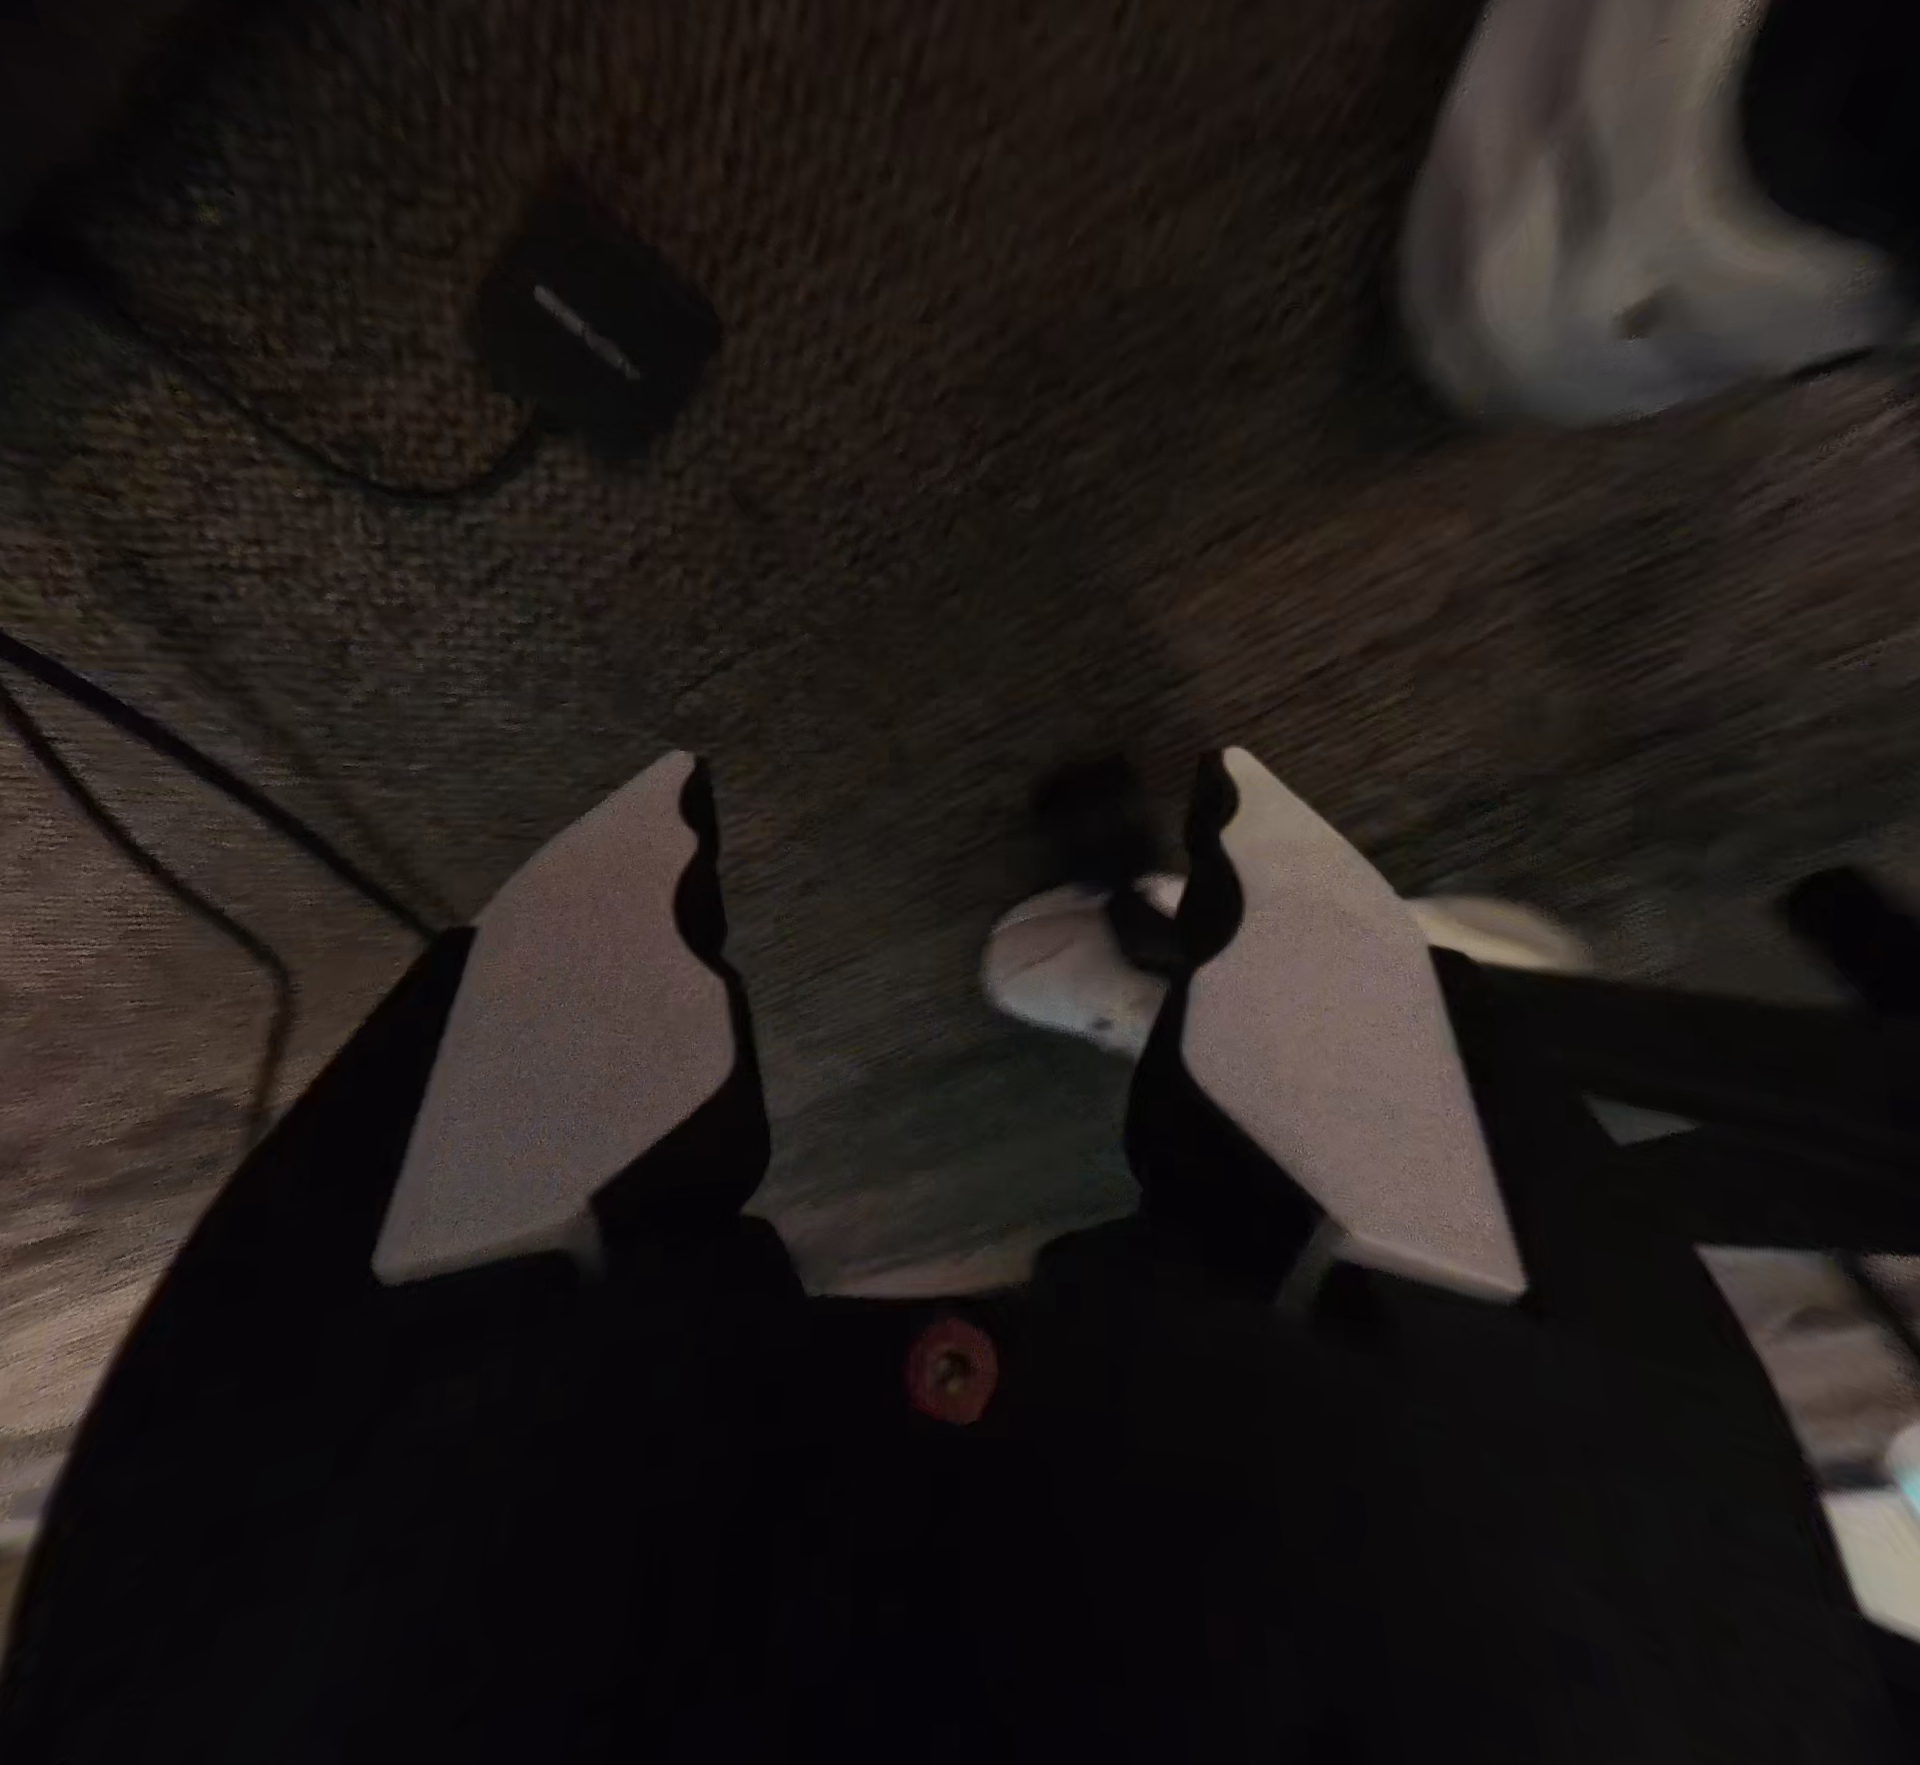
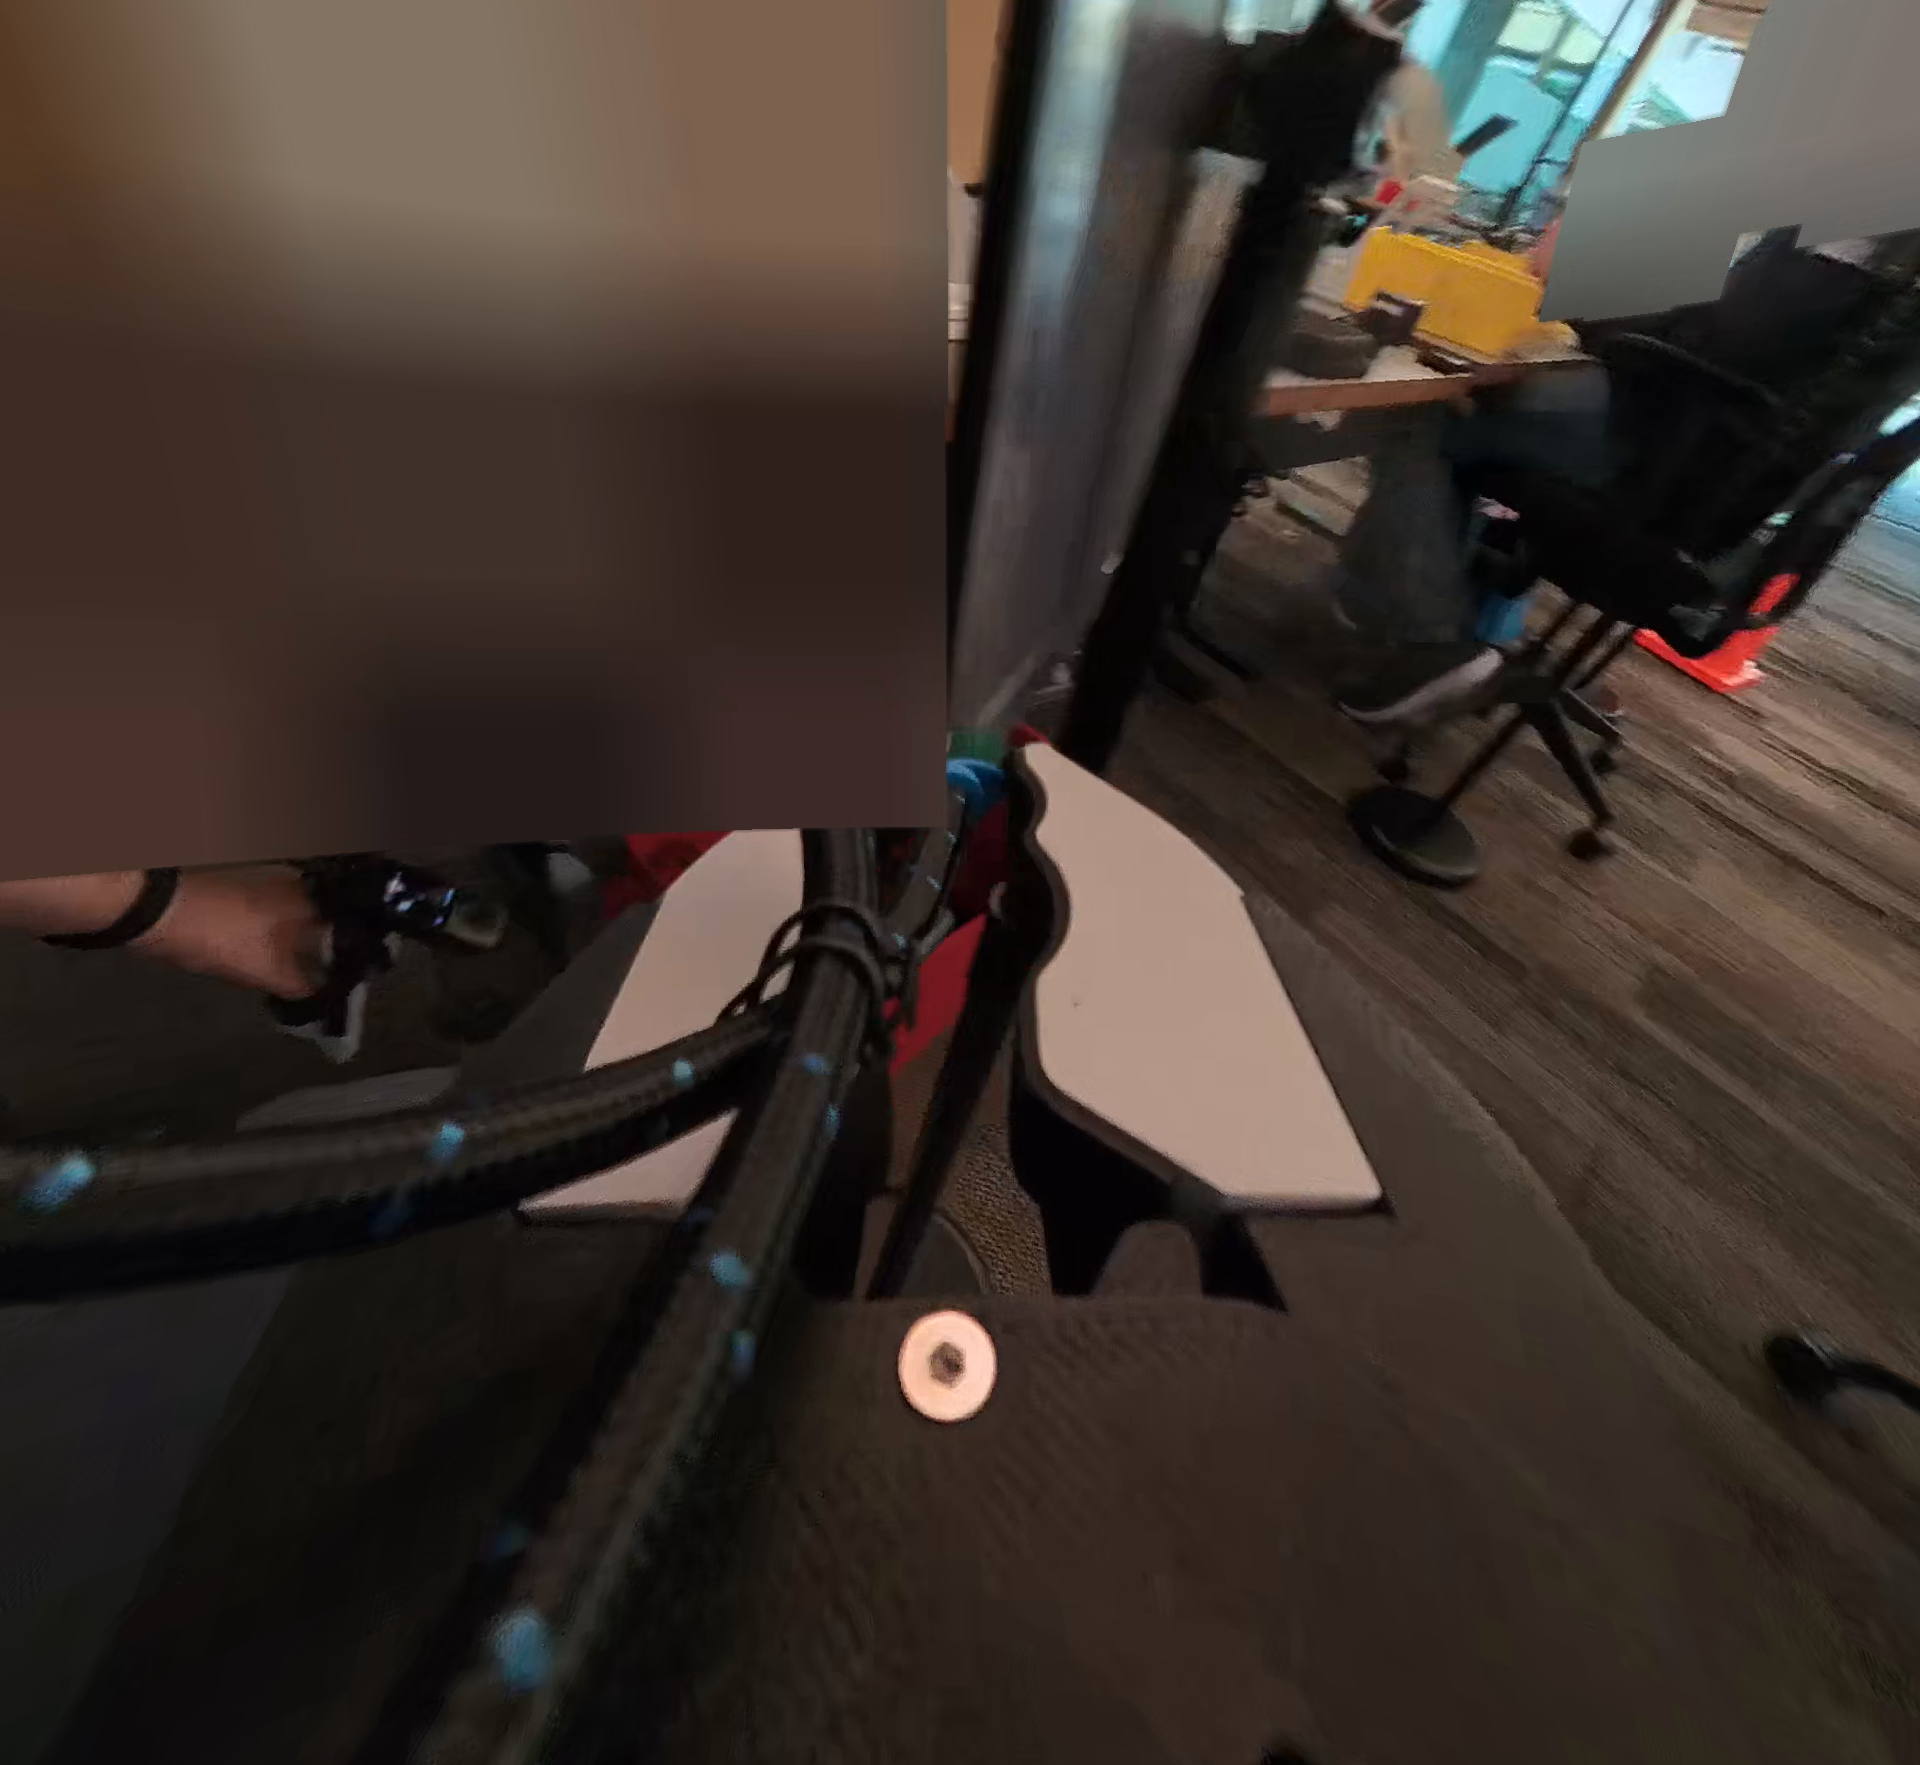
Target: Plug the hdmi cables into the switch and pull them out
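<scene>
Braided black cables [image 2: 665, 1133] are seen bundled between the right tongs [image 2: 894, 894], apparently held; the left tongs [image 1: 956, 780] gape wide over carpet; a black box [image 1: 597, 328], possibly the switch, lies far left; plugging seems not begun; a connector must be found.

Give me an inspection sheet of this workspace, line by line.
Surface: dim woven carpet.
Job's things: small black box lying flat on the carpet, probably the switch; thin lead runs from it.
Clutter: pale blurred object at upper right, unidentified.
Grippers: left gripper open, empty; right gripper with braided cables between its fingers, grip unclear.
Cables: black braided cables, blue-flecked, tied together.
Surroundings: office chair, desk, yellow bin.
</scene>
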The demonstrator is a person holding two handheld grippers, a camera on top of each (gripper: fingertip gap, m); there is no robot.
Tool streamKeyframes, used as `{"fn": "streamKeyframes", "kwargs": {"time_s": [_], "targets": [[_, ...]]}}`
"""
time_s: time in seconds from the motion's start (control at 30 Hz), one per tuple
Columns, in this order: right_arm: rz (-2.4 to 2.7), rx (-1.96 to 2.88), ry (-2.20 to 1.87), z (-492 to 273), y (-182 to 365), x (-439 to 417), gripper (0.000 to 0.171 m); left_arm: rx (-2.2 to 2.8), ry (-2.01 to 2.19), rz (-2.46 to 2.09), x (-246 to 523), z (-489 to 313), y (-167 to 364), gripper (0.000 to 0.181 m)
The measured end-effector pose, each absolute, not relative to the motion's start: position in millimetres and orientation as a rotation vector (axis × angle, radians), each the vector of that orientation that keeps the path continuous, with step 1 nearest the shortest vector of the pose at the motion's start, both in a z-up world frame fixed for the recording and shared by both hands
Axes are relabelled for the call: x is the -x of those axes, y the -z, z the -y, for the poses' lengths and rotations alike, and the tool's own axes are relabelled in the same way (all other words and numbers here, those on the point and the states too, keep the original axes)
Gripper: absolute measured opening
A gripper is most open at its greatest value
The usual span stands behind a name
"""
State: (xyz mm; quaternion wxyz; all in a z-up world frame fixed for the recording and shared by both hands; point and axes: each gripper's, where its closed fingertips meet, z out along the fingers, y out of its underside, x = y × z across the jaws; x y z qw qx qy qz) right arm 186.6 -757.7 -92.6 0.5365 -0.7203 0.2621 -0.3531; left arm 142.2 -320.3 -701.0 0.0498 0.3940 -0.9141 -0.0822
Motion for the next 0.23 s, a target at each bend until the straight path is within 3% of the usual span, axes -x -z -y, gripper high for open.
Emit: {"fn": "streamKeyframes", "kwargs": {"time_s": [0.03, 0.23], "targets": [[-0.639, 1.695, 0.856, 769, 92, -186, 0.023, -1.13, 0.325, 2.812, -145, 311, 715, 0.083], [-0.66, 1.586, 0.966, 795, 77, -174, 0.022, -1.584, 0.154, 2.566, -187, 300, 774, 0.074]]}}
